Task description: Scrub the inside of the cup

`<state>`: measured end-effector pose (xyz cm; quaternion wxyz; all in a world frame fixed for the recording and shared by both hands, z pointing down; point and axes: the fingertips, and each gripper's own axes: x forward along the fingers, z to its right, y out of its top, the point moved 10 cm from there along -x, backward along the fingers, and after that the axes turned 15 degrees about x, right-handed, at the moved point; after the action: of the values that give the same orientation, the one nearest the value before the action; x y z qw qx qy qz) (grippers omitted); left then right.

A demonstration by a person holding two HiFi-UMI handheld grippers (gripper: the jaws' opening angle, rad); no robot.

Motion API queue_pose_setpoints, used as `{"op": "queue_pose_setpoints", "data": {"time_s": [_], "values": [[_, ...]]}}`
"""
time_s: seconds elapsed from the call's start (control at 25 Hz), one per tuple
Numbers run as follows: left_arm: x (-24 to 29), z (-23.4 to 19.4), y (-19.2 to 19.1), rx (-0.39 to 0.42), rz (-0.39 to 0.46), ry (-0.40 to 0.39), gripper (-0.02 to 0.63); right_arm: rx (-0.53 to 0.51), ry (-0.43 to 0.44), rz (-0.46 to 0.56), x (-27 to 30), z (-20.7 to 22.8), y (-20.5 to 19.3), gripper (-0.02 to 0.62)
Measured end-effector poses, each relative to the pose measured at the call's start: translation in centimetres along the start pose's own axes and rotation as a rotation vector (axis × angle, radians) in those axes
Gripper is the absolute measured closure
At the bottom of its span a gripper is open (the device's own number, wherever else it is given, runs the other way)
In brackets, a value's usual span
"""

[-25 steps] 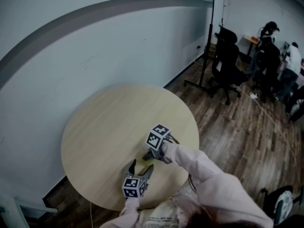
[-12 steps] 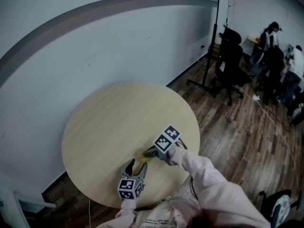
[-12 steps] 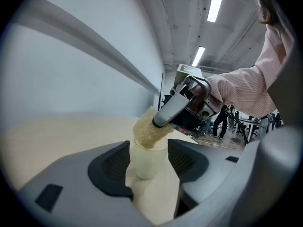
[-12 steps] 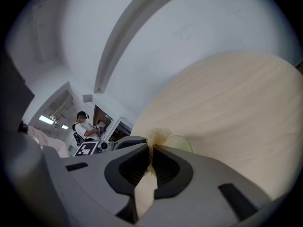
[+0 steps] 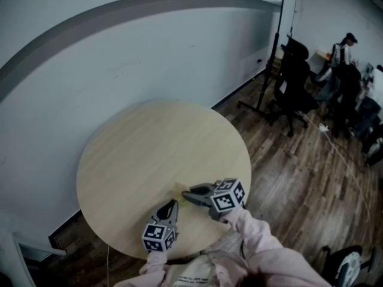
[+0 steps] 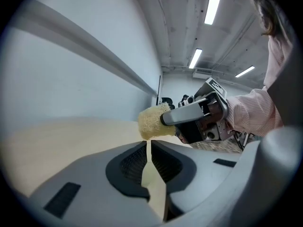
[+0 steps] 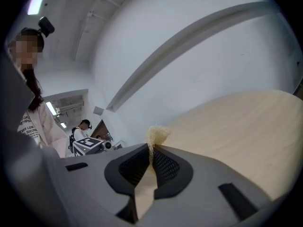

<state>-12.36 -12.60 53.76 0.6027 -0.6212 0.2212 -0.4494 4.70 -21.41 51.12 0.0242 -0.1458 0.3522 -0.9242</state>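
Observation:
No cup shows in any view. A small yellow sponge (image 5: pixel 179 189) is pinched at the tips of my right gripper (image 5: pixel 186 194), which hangs over the near part of the round wooden table (image 5: pixel 149 148). In the right gripper view the sponge (image 7: pixel 156 133) sticks out past the right gripper (image 7: pixel 151 148), whose jaws are shut on it. My left gripper (image 5: pixel 172 204) is just to the left of it, near the table's front edge. Its jaws have just been closing and now meet with nothing between them. The left gripper (image 6: pixel 148 144) faces the sponge (image 6: pixel 153 122) a little ahead.
A pale wall with a grey band (image 5: pixel 119 17) curves behind the table. On the wood floor at the back right are a stand (image 5: pixel 272 58), a black office chair (image 5: pixel 296 79) and people (image 5: pixel 347 58). My pink sleeve (image 5: pixel 263 244) crosses the table's near edge.
The left gripper's jaws went from wide open to shut, empty. The right gripper rolled, its marker cube swinging right, with the sponge still in it. Both grippers rose slightly.

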Motion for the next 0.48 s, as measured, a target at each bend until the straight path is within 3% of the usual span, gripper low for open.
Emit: {"op": "queue_pose_setpoints", "data": {"time_s": [0.2, 0.48], "values": [[-0.3, 0.1, 0.8, 0.007, 0.010, -0.006, 0.607, -0.095, 0.005, 0.135, -1.0, -0.8, -1.0, 0.566], [-1.0, 0.1, 2.0, 0.022, 0.041, -0.010, 0.614, -0.201, 0.004, 0.244, -2.3, -2.1, -1.9, 0.568]]}}
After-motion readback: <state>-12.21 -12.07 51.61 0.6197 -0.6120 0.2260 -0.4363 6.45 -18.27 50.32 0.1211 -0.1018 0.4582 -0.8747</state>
